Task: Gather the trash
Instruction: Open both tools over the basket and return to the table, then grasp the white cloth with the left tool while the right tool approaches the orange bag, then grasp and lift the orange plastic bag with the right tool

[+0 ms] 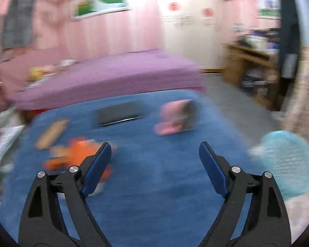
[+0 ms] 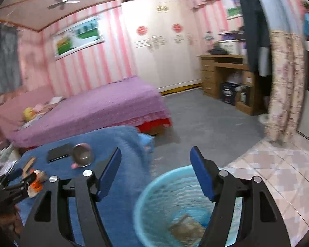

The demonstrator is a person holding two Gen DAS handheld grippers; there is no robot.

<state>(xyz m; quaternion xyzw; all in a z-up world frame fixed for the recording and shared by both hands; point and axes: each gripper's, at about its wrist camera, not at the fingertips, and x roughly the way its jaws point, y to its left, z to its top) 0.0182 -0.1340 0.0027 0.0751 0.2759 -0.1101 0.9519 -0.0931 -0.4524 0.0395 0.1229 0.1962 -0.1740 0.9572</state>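
The left gripper (image 1: 155, 151) hung over a worktop (image 1: 146, 175) covered in blue cloth, its jaws spread wide and holding nothing; the left wrist view was heavily smeared, so fine detail could not be read; an orange wrapper (image 1: 76, 156) lay on the cloth just beside the gripper's left fingertip, with a tan oblong item (image 1: 51, 133) a little farther back and to the left; a dark flat rectangular object (image 1: 119, 113) lay near the middle of the cloth, and a pink item (image 1: 173, 117) sat to its right; a pale blue mesh wastebasket (image 1: 288, 164) showed at the right edge of that view, off the worktop; the right gripper (image 2: 155, 155) was held above the same wastebasket (image 2: 154, 197), which stood on the floor just beside the draped edge of the worktop (image 2: 121, 164); its jaws were likewise spread apart and empty; a piece of brownish trash (image 2: 185, 228) lay at the bottom of the wastebasket; in the right wrist view the orange wrapper (image 2: 36, 185) sat near the left edge beside the other gripper's black frame; a round metal bowl (image 2: 83, 154) stood close to the dark flat object (image 2: 58, 151); a bed (image 2: 88, 107) with a purple cover stood behind the worktop.
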